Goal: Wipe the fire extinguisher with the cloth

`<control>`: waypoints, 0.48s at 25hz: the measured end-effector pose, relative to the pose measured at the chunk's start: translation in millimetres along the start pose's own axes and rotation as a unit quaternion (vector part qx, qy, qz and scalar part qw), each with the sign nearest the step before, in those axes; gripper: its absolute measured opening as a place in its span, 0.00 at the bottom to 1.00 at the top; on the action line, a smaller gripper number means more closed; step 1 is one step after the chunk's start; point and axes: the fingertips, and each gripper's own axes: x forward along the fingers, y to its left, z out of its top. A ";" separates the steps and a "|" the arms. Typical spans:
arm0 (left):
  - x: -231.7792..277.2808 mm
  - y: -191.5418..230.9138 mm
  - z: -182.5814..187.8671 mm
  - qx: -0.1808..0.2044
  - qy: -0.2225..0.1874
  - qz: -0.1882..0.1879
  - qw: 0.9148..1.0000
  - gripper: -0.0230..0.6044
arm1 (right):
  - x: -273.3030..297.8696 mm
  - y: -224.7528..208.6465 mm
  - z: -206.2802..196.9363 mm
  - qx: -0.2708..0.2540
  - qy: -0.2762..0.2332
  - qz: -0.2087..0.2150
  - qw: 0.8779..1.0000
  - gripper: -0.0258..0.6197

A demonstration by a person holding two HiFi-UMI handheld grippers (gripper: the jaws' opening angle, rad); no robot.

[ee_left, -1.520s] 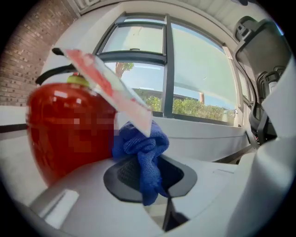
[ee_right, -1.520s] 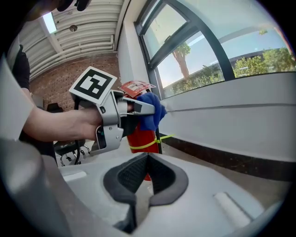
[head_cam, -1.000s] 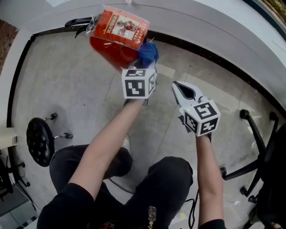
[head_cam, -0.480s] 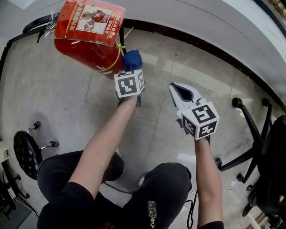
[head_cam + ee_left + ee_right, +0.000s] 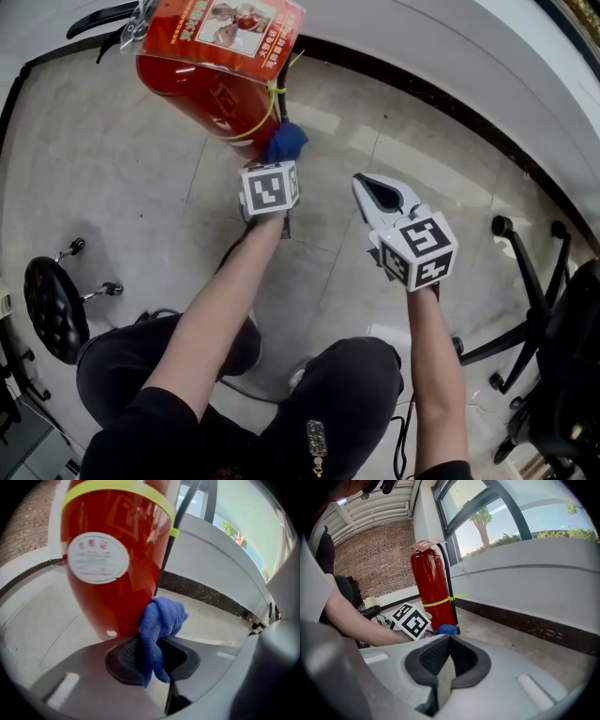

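extinguisher: red, upright on the tiled floor, close to the dark skirting at the foot of the wall. Paper tag over its top.
hose: black, runs down the extinguisher's side.
band: yellow, goes round the body and the hose.
sticker: round, white, on the body above the cloth; print too blurred to read.
cloth: blue, bunched, touching the extinguisher's lower body just below the band, right beside the hose. A loose end hangs down between the jaws.
left gripper: jaws clamped on the cloth, with the wad sticking out past the tips. Nose points at the low part of the extinguisher. The arm reaches forward from the body.
right gripper: jaws closed, pad tips touching, nothing between them. It sits to the right of the left gripper, apart from the extinguisher and the cloth, and faces them.
person: dark trousers, bare forearms, knees at the bottom of the head view.
stool: black, on the floor at far left, well apart from the extinguisher.
chair: black wheeled base, at far right.
background: brick wall behind the extinguisher, with windows above the white sill.
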 end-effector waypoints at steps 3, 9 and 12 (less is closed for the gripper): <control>-16.9 19.8 -4.1 0.008 -0.001 0.019 1.000 0.15 | 9.3 13.1 9.3 -0.010 -0.003 0.019 1.000 0.04; -44.5 55.3 -3.9 0.034 -0.016 0.051 0.998 0.15 | 25.0 41.1 18.2 -0.023 -0.007 0.055 0.998 0.04; -59.7 68.1 7.5 0.054 -0.032 0.063 0.996 0.15 | 31.7 51.1 23.2 -0.025 -0.015 0.069 0.997 0.04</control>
